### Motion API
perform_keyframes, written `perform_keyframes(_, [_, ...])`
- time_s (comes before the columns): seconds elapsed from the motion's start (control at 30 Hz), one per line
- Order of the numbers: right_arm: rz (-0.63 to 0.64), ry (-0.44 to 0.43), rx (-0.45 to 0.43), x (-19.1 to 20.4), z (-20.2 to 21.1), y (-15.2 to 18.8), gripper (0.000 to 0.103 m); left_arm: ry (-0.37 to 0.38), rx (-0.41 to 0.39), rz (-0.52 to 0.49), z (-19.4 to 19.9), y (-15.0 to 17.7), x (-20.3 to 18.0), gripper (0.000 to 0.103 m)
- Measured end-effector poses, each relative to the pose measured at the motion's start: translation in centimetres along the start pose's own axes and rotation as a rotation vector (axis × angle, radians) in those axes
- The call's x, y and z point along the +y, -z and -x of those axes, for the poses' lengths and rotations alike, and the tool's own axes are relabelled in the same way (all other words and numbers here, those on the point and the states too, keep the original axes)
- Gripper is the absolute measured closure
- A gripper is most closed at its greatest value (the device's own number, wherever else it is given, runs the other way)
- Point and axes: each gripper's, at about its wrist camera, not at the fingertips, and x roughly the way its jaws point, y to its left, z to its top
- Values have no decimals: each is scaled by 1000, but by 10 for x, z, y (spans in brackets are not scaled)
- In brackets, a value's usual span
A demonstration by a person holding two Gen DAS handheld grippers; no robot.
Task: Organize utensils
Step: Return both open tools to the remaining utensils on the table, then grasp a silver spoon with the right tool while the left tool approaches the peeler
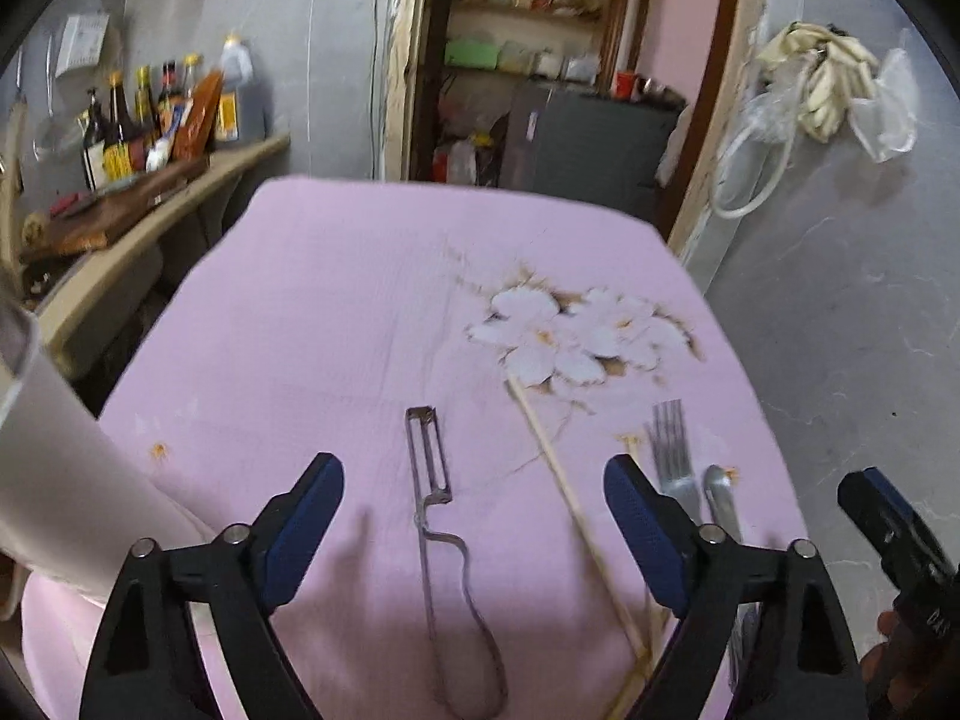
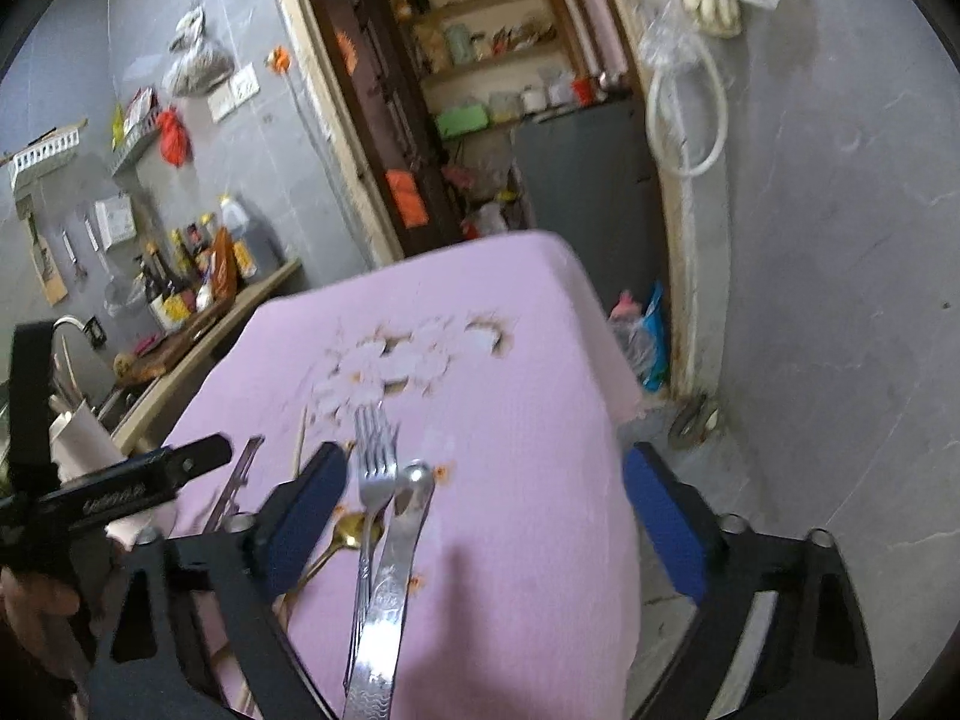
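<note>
The left gripper (image 1: 474,525) has its jaws spread wide and holding nothing, poised low above a table (image 1: 312,312) draped in a pink flowered cloth. Directly between these jaws lies a metal peeler (image 1: 433,516), its blade end pointing away. Just inside the right-hand jaw runs a wooden chopstick (image 1: 561,468), and beyond that jaw sit a fork (image 1: 671,450) and a steel spoon-like piece beside it. A tall white container (image 1: 54,456) stands outside the left-hand jaw, possibly the holder for the utensils. The right gripper (image 2: 483,516) is likewise wide open and empty, angled downward near the table's right edge. Between its jaws, nearer the left one, rest the fork and a patterned steel utensil (image 2: 390,588), touching side by side; a gold spoon (image 2: 351,531) peeks out by the left jaw. Everything appears loose on the cloth, so the sorting seems barely begun, with every piece left to gather.
</note>
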Motion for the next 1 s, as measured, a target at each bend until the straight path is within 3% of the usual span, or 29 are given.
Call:
perform_keyframes(0.07, [8,-18,48,2,-11,2,25,-7,35,4,-8,-2,2,25])
perform_keyframes(0.17, [21,-41,116,7,-27,5,41,-12,80,0,-19,-4,4,31])
perform_keyframes(0.43, [46,-97,217,25,-61,17,66,-4,120,10,-37,2,8,42])
perform_keyframes(0.7, [108,-123,300,35,-79,16,68,-32,153,-27,-46,-4,5,45])
perform_keyframes(0.9, [145,-86,313,39,-80,12,81,-57,177,-66,-51,-9,4,50])
perform_keyframes(1.0, [144,-76,318,38,-77,12,82,-67,173,-77,-50,-8,1,56])
